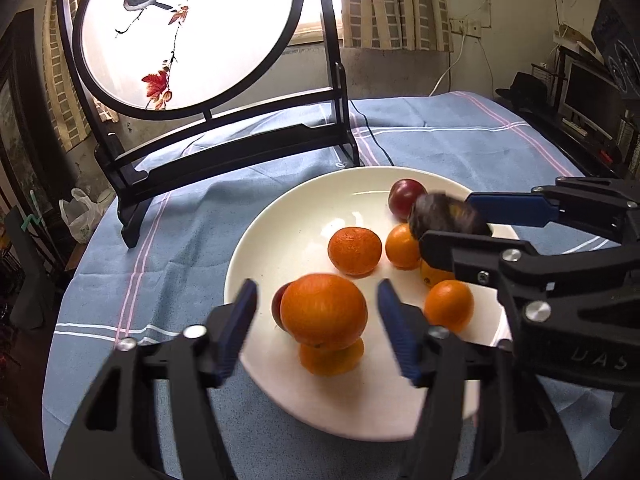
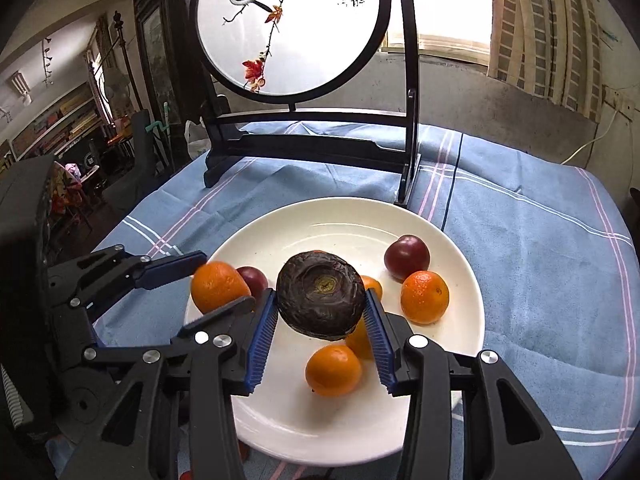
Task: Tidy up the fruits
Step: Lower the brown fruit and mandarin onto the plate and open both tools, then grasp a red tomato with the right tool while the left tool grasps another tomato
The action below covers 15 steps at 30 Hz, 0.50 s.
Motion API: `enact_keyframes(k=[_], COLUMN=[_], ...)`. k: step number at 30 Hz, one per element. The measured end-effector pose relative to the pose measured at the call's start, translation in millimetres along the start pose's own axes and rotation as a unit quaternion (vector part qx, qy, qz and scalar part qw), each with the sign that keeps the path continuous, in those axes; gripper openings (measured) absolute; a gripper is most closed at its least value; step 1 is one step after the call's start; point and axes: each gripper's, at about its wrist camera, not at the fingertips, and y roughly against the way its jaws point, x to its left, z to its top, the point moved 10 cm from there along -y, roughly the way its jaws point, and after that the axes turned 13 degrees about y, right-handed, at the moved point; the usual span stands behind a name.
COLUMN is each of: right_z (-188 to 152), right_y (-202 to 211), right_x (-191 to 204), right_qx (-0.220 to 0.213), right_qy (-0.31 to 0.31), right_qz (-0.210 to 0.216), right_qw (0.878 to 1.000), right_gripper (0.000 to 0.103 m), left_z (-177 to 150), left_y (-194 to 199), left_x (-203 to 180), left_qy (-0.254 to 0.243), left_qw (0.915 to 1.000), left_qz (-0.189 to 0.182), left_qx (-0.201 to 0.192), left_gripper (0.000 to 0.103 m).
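A white plate (image 1: 288, 220) (image 2: 340, 224) on the blue cloth holds several mandarins (image 1: 354, 250) (image 2: 424, 296) and a dark red plum (image 1: 406, 196) (image 2: 406, 256). My left gripper (image 1: 317, 285) (image 2: 200, 290) is open over the plate's near left side. A large orange (image 1: 324, 312) (image 2: 218, 286) lies between its fingers with a gap on each side, above another orange. My right gripper (image 2: 321, 293) (image 1: 452, 220) hangs over the plate's middle. A wrinkled dark brown fruit (image 2: 320, 296) (image 1: 448, 216) sits between its fingertips, blurred in the left wrist view; the pads look just clear of it.
A round painted screen with birds on a black stand (image 1: 188, 32) (image 2: 288, 28) rises behind the plate. A dark cable (image 1: 376, 140) runs across the cloth (image 2: 540, 260) from the stand. A plastic bag (image 1: 82, 212) lies beyond the table's left edge.
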Motion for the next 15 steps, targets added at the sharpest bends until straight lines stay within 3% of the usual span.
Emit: enact_keyframes(k=[1, 7, 15], right_z=[2.2, -5.6, -68.9], right_y=[1.3, 20.6, 81.3], right_x=[-2.2, 2.1, 58.1], right_qx=[-0.007, -0.015, -0.004], right_qy=[-0.004, 0.003, 0.073], right_qz=[-0.003, 0.002, 0.035], right_qw=[1.0, 1.0, 0.997], right_gripper=[0.059, 0.059, 0.062], left_z=[3.2, 5.7, -21.6], left_y=[2.6, 21.5, 85.7], left_x=[3.1, 15.3, 47.1], left_qy=[0.009, 0.018, 0.022], left_qw=[0.9999, 0.9996, 0.9987], left_qz=[0.002, -0.006, -0.026], left_qx=[-0.01, -0.021, -0.037], left_gripper=[0.084, 0.084, 0.084])
